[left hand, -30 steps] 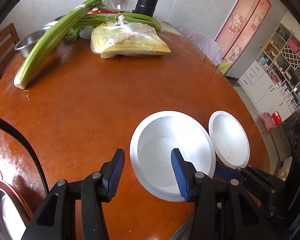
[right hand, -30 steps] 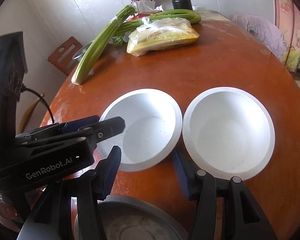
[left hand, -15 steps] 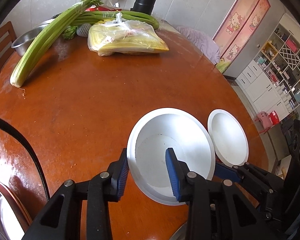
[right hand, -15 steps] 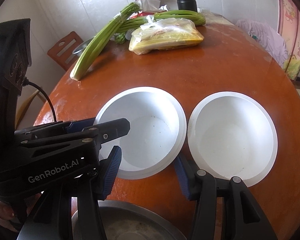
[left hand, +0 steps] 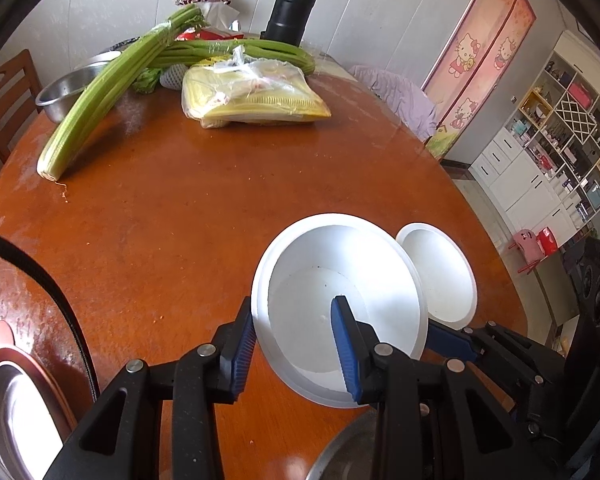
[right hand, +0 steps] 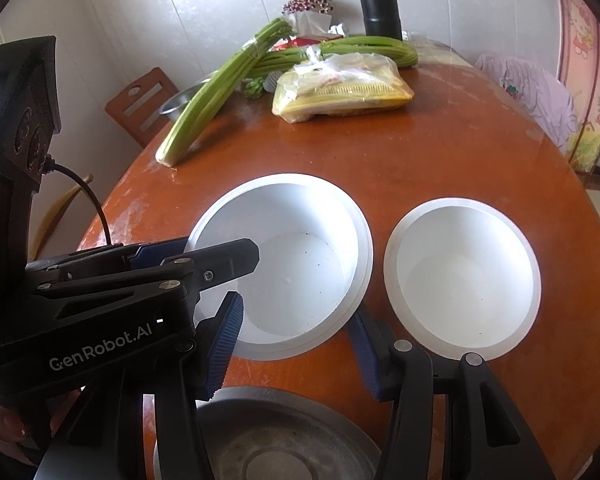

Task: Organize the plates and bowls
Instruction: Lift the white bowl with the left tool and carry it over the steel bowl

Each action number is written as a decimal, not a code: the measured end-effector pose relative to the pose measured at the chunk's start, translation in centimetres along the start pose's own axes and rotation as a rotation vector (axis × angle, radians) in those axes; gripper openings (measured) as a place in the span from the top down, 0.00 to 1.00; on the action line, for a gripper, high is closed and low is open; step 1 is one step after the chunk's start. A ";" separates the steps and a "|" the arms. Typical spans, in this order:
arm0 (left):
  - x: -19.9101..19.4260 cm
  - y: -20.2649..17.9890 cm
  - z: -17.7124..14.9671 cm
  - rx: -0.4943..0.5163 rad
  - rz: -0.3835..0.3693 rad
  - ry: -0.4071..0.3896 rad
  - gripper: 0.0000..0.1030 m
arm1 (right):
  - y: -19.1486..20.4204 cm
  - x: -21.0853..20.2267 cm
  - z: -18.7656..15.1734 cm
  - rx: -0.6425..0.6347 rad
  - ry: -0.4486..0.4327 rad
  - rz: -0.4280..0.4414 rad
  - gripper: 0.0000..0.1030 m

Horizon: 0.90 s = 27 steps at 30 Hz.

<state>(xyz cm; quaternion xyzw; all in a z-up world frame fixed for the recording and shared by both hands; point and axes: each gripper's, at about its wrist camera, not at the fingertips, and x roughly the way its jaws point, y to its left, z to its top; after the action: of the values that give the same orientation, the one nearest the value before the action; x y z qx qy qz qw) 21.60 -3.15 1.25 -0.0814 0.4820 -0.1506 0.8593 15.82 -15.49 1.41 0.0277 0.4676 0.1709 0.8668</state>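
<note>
Two white bowls are near the front of the round brown table (left hand: 172, 216). My left gripper (left hand: 294, 346) is shut on the near rim of the left white bowl (left hand: 340, 280), one pad outside the wall and one inside. That bowl (right hand: 300, 264) tilts, its gripped side raised. In the right wrist view the left gripper (right hand: 204, 260) reaches in from the left. The second white bowl (right hand: 460, 280) (left hand: 440, 276) rests flat just to the right. My right gripper (right hand: 294, 348) stands open in front of the bowls, holding nothing; the held bowl's near rim shows between its fingers.
A metal dish (right hand: 268, 440) lies under the right gripper, and a red-rimmed metal plate (left hand: 12, 408) is at the front left. Celery (left hand: 112, 92), a bagged yellow pack (left hand: 252, 96), a steel bowl (left hand: 60, 92) and a black flask (left hand: 292, 4) fill the far side.
The left gripper moved in over the left bowl's rim and its jaws shut on it. The bowl then rose a little and tilted. The right gripper stayed put.
</note>
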 end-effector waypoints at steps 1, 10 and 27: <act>-0.2 -0.1 -0.1 0.001 0.002 -0.003 0.64 | 0.1 -0.3 0.0 -0.003 -0.005 -0.001 0.46; -3.0 -1.5 -1.3 0.017 0.002 -0.042 0.64 | 0.8 -2.6 -0.8 -0.013 -0.044 -0.002 0.46; -6.9 -4.7 -4.2 0.052 0.006 -0.092 0.64 | 1.6 -7.3 -3.9 -0.032 -0.109 -0.002 0.46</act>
<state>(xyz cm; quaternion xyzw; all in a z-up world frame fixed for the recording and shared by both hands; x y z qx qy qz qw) 13.81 -5.22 5.92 -0.0645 0.4382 -0.1565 0.8828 8.52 -16.82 5.39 0.0229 0.4169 0.1757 0.8915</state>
